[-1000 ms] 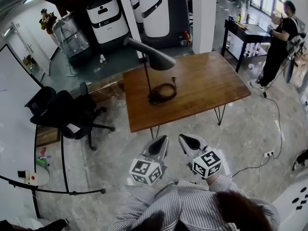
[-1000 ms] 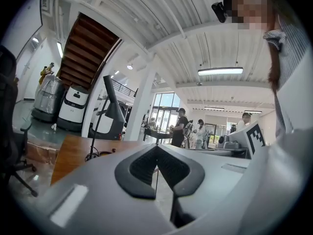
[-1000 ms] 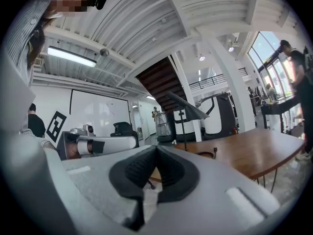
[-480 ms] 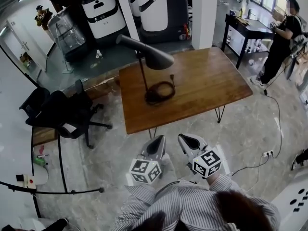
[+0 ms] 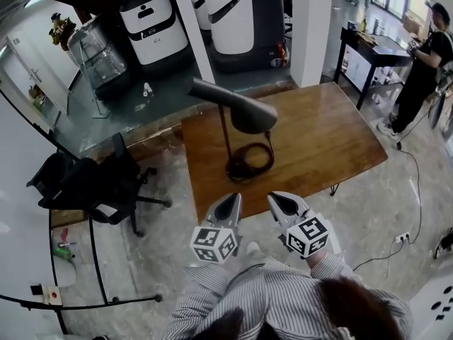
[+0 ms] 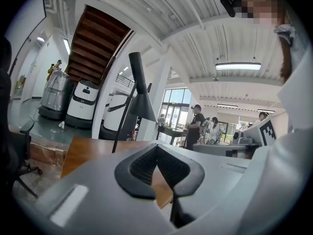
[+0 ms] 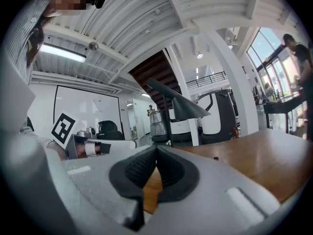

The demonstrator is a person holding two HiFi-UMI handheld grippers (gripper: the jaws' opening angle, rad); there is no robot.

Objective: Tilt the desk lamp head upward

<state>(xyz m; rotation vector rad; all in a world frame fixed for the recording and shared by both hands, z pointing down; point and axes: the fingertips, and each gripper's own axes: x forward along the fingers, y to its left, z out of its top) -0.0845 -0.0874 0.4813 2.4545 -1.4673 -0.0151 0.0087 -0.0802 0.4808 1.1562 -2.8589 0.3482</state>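
A dark desk lamp stands on the wooden table [image 5: 318, 140], its cone head [image 5: 244, 110] tilted down to the right on a thin stem [image 5: 226, 137] over a round base ringed by a coiled cable [image 5: 249, 165]. My left gripper [image 5: 228, 207] and right gripper [image 5: 282, 205] hover side by side short of the table's near edge, both shut and empty. In the left gripper view the lamp head [image 6: 141, 99] rises ahead, above the closed left gripper [image 6: 157, 148]. In the right gripper view the lamp head [image 7: 183, 104] shows beyond the closed right gripper [image 7: 156, 151].
A black office chair [image 5: 92, 183] stands left of the table. White machines [image 5: 152, 23] and a pillar [image 5: 311, 27] line the far side. A person [image 5: 425, 62] stands by a dark side table [image 5: 375, 48] at right. A cable [image 5: 414, 211] runs across the floor.
The view has moved closer to the table: the lamp and table now sit nearer and lower in the head view. Both grippers stay shut, side by side, close to the near edge.
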